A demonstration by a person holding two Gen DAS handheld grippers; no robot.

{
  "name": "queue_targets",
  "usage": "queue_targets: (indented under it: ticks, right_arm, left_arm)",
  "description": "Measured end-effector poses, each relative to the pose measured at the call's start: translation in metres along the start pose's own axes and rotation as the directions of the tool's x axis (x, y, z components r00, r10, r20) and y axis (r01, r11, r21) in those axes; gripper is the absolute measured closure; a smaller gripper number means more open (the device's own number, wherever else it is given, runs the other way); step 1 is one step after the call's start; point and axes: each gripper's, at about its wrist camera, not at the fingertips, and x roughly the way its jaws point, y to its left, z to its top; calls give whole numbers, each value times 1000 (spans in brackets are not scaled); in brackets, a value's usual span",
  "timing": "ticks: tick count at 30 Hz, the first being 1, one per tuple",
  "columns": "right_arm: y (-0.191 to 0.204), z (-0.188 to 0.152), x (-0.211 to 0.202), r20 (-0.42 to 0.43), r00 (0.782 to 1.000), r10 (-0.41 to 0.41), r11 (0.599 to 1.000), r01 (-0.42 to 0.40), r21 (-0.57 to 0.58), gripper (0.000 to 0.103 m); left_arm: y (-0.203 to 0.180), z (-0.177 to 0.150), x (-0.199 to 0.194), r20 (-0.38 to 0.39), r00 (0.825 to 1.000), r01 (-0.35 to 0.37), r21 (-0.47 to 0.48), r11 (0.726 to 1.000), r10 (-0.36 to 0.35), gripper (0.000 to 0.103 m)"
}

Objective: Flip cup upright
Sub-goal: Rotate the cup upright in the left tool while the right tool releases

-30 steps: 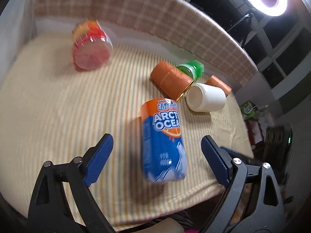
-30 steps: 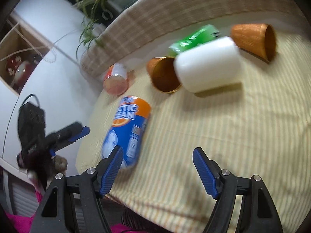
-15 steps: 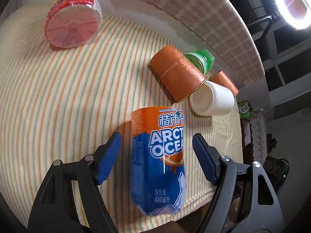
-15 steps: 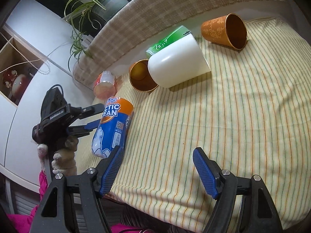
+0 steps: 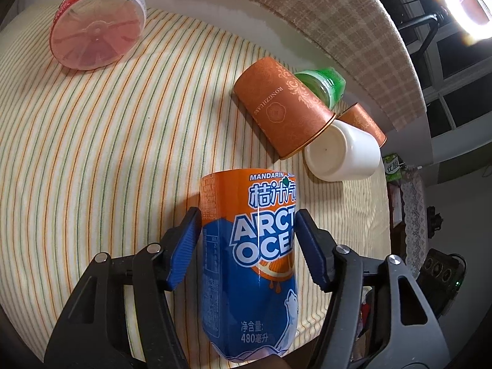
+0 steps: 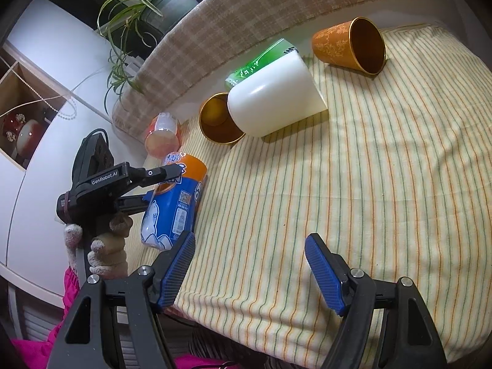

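Observation:
A blue and orange Arctic Ocean bottle [image 5: 249,264] lies on its side near the cloth's front edge. My left gripper [image 5: 248,240] is shut on its body, pads against both sides; it also shows in the right wrist view [image 6: 160,181]. A white cup [image 5: 343,155] lies on its side, also in the right wrist view [image 6: 273,98]. Two orange cups lie on their sides: one [image 5: 284,110] beside the white cup, one [image 6: 350,46] farther back. My right gripper [image 6: 249,272] is open and empty above the cloth's front edge.
A red-labelled bottle [image 5: 97,24] lies at the far left. A green bottle [image 5: 323,84] lies behind the cups. The striped cloth [image 6: 384,184] covers the table, with a checked backrest [image 5: 307,15] behind. A potted plant [image 6: 147,3] stands behind the backrest.
My left gripper moved forward around the Arctic Ocean bottle and closed on it. My right gripper stayed open and pulled back a little.

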Motion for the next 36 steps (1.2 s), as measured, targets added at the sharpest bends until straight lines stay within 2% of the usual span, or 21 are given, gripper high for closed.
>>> queue_targets:
  ticks: [8, 20, 25, 32, 36]
  right_arm:
    - [-2, 0, 0, 1, 1000, -3, 1000, 3, 12, 26]
    - [-1, -1, 2, 2, 1000, -9, 1000, 9, 13, 26]
    - [1, 1, 0, 15, 1000, -25, 1000, 25, -6, 26]
    - [10, 1, -7, 60, 994, -88, 994, 92, -56, 26]
    - [13, 1, -8, 67, 993, -99, 992, 104, -70, 26]
  left_arm:
    - [-10, -4, -6, 26, 1000, -7, 39, 999, 6, 41]
    - [-42, -21, -34, 169, 983, -98, 172, 980, 69, 41]
    - [-52, -27, -45, 227, 970, -136, 210, 968, 87, 41]
    - [-69, -37, -54, 317, 940, -215, 266, 940, 125, 41]
    - [-79, -42, -56, 358, 924, -253, 299, 920, 138, 41]
